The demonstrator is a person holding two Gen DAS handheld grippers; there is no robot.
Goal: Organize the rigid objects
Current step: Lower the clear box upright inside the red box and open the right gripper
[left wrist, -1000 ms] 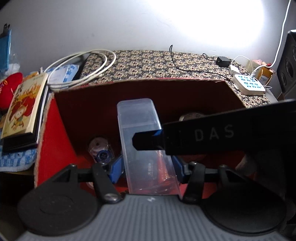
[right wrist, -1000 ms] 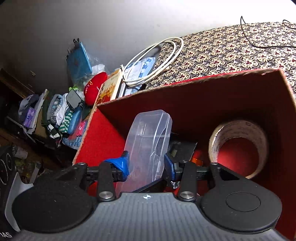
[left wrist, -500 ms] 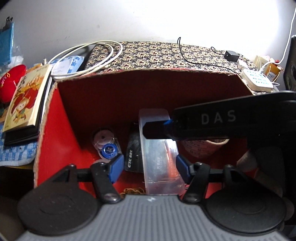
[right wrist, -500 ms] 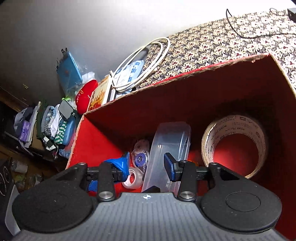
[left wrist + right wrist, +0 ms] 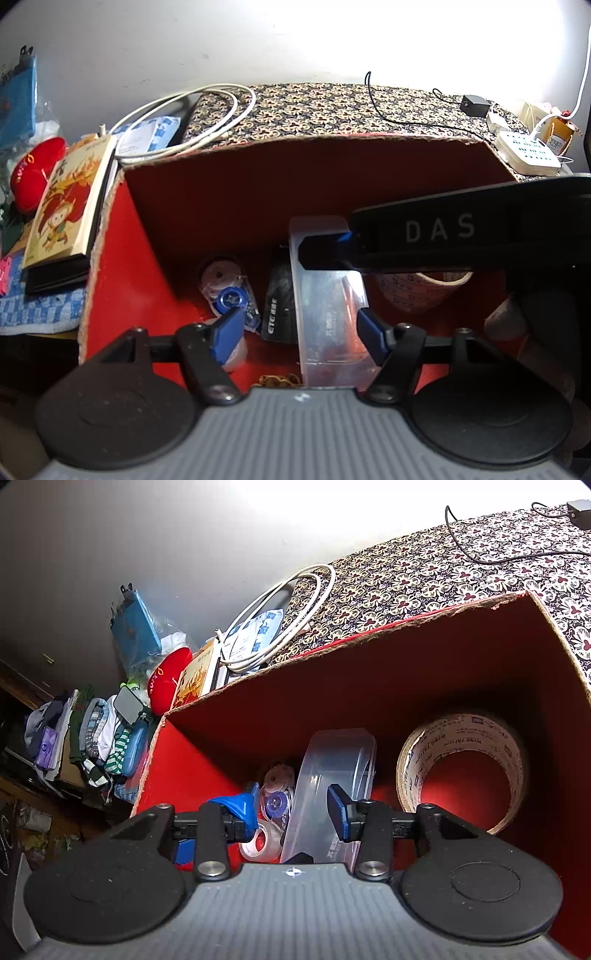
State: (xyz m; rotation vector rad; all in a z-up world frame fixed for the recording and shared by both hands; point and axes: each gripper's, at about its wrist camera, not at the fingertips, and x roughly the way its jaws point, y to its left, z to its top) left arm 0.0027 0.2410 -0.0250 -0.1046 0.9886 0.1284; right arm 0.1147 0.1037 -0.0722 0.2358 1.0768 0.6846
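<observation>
The clear plastic case now lies inside the red box beside the tape roll. The left gripper has just been opening, its pads off the case; the right gripper stands apart too. That item looks stowed.

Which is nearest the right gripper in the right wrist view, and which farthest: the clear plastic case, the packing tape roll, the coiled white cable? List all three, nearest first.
Measured from the right gripper:
1. Clear plastic case: between its open fingers, inside the red box.
2. Packing tape roll: to the right, inside the box.
3. Coiled white cable: outside the box, beyond its far wall, upper left.
</observation>
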